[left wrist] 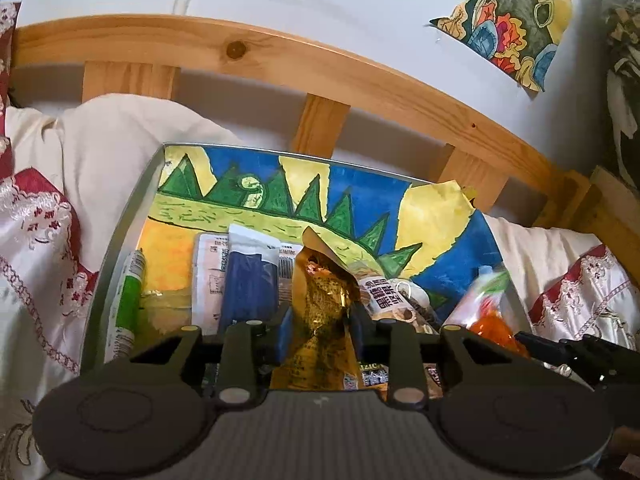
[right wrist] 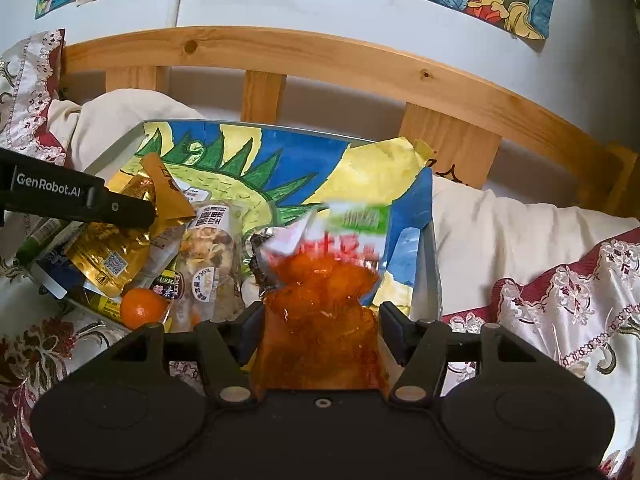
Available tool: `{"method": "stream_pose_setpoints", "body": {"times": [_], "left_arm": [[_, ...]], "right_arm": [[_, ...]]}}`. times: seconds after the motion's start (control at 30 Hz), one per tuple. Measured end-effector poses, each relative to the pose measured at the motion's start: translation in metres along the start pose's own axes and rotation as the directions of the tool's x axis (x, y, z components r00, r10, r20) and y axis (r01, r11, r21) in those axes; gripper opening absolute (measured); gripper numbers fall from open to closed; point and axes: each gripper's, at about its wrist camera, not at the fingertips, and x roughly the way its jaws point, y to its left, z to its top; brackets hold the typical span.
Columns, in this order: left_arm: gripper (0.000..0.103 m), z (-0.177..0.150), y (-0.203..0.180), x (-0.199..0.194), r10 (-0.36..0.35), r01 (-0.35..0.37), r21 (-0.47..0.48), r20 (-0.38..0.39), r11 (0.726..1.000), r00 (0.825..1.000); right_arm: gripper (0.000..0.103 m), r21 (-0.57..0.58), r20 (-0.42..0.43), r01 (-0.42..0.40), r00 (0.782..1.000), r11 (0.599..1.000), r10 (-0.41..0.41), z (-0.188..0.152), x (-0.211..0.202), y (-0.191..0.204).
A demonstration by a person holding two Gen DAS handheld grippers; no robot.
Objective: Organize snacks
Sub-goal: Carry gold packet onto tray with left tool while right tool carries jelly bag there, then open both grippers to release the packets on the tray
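Bedding in cream and red surrounds a grey tray (right wrist: 434, 264) lined with a painted dinosaur drawing, set before a wooden headboard. Several snacks already lie in the tray; sorting looks partway through. The left gripper (left wrist: 320, 320) has a gold packet (left wrist: 320, 300) between its jaws, though whether the pads press it is unclear. The right gripper (right wrist: 320, 320) stands wider around an orange snack bag (right wrist: 320, 320), grip equally uncertain. Its blurred label is unreadable, and a mandarin (right wrist: 142, 307) sits half buried.

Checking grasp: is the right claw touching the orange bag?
Cannot tell. Right wrist view shows the orange bag between the right claw's jaws, but motion blur hides contact.
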Motion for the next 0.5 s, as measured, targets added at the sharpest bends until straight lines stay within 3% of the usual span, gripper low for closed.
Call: {"method": "stream_pose_setpoints", "body": {"times": [0.13, 0.3, 0.5], "left_arm": [[0.036, 0.001, -0.001, 0.0, 0.008, -0.008, 0.007, 0.009, 1.0, 1.0], [0.05, 0.001, -0.004, -0.006, 0.023, -0.023, 0.02, 0.022, 1.0, 0.999], [0.075, 0.004, -0.011, -0.024, 0.04, -0.042, 0.025, 0.069, 0.999, 0.997]], "right_arm": [[0.066, -0.001, 0.019, 0.005, 1.0, 1.0, -0.005, 0.002, -0.003, 0.0], [0.071, 0.013, 0.036, 0.013, 0.999, 1.0, -0.013, 0.003, -0.009, -0.001], [0.079, 0.06, 0.076, 0.021, 0.997, 0.998, -0.026, 0.008, -0.023, -0.004]]}}
